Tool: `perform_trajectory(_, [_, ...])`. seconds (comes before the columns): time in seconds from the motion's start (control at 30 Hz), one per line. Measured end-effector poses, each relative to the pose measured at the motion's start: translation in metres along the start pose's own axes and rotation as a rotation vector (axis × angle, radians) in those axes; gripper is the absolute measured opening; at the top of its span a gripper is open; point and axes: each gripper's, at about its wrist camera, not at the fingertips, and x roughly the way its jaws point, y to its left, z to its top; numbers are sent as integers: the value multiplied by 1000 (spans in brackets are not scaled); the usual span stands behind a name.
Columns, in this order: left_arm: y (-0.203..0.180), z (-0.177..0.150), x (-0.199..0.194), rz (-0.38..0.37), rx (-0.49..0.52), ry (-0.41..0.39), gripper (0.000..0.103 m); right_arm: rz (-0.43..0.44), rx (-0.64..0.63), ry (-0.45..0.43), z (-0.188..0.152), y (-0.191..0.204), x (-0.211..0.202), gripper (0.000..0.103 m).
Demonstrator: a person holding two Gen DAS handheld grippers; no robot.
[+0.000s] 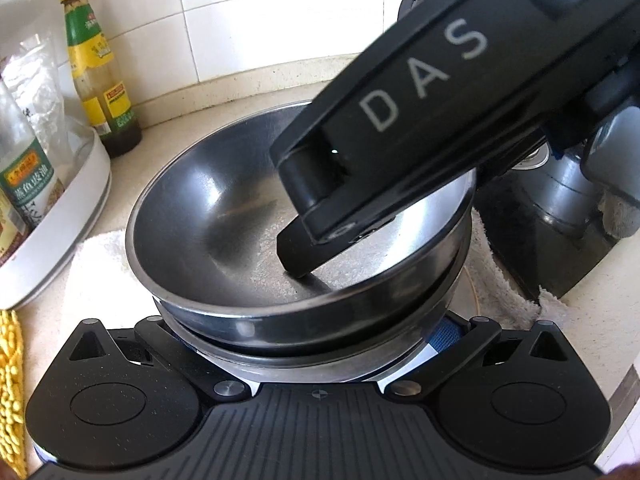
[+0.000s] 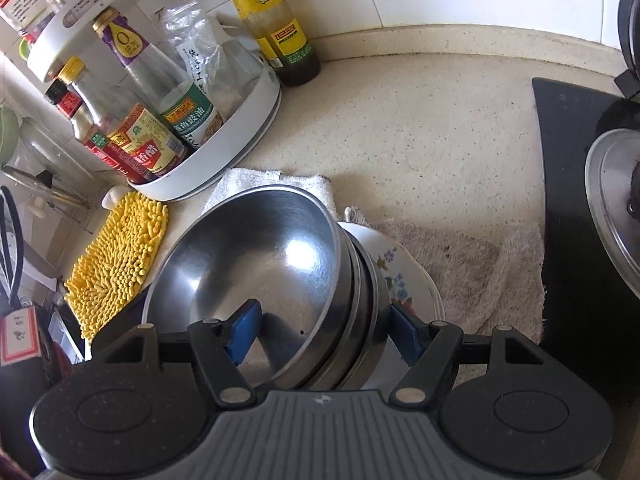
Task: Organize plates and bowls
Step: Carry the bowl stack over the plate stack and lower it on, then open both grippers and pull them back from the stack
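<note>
The steel bowls [image 2: 256, 264] sit one inside another in a tipped stack, near the middle of the worktop [image 2: 420, 120], and the stack rests partly on a white plate with flowers [image 2: 394, 276]. The plate lies on a pale towel [image 2: 480, 256]. So part of the job looks done: several bowls are already nested, and they are gathered with at least one plate. The stack is not flat yet, since it leans toward the left of the right wrist view. The right tool [image 2: 326, 330] is partly open, with one blue pad [image 2: 244, 332] inside the top bowl and the other pad outside the stack, so the bowl walls are between them. The pads seem to hold the stack, but it is hard to be sure that both press on it. The left tool [image 1: 312, 344] is close under the near rim of the stack, and its fingers are mostly hidden by the bowls, so nobody can tell how wide it is or whether it holds anything. What is probably left is to set the stack straight and put it where it belongs. Farther off, at the far left, a white rack of sauce bottles [image 2: 172, 128] stands, with a yellow fluffy cloth [image 2: 116, 264] just near it. A dark stove top [image 2: 580, 220] with a pot lid [image 2: 612, 208] is on the right.
</note>
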Motion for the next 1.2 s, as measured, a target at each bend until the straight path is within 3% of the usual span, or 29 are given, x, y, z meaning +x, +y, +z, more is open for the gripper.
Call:
perform_trajectory(0.27, [5, -8, -9, 35, 37, 15, 103, 24, -1, 19, -7, -6, -4, 79])
perform_trajectory(0.73, [6, -9, -18, 77, 48, 23, 103, -12, -24, 9, -11, 1, -7, 79])
perform_trajectory(1.0, [16, -15, -29, 54, -32, 52, 103, -19, -40, -18, -16, 13, -20, 79])
perform_trajectory(1.2, [20, -15, -39, 37, -16, 37, 103, -60, -40, -58, -22, 24, -37, 79])
